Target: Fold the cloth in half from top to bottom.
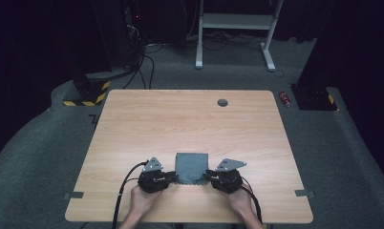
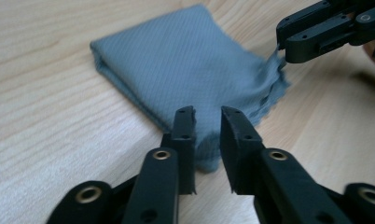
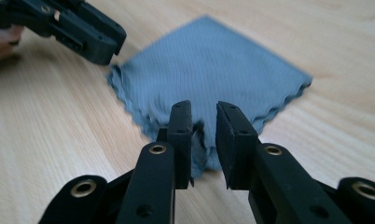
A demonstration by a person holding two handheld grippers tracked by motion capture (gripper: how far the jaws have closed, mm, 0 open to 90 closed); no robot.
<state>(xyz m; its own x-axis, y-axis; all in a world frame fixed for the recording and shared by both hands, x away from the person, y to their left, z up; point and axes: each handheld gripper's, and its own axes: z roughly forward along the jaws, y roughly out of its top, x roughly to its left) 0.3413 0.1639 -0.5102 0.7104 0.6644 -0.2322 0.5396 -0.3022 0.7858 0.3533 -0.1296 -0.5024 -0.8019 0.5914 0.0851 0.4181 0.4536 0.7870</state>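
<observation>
The tabletop point(image 1: 190, 124) in front of me is pale wood with rounded corners and a small round grey cap point(image 1: 222, 102) set into it near the far edge. Around it the floor point(image 1: 32, 157) is dark grey carpet, with a white metal frame point(image 1: 235, 28) standing beyond the far edge, cables trailing across the carpet, a yellow-and-black striped base point(image 1: 87, 93) off the far left corner and a small red thing point(image 1: 285, 98) off the far right corner; the rest of the room is too dark to read. A folded blue-grey cloth point(image 1: 192, 167) lies flat near my edge of the tabletop, between my two hands, its near edge ragged and wavy. My left gripper point(image 1: 173, 176) sits low at the cloth's near left corner; in the left gripper view its jaws stand a narrow way apart with that corner point(image 2: 206, 151) lying in the gap, the pads not pressing on it. My right gripper point(image 1: 209, 175) sits at the near right corner in the same way: the jaws are a narrow way apart, the frayed corner point(image 3: 205, 149) rests between them, and I see no pinch on the fabric. Both grippers point inward toward each other across the near edge of the cloth, close but apart.
</observation>
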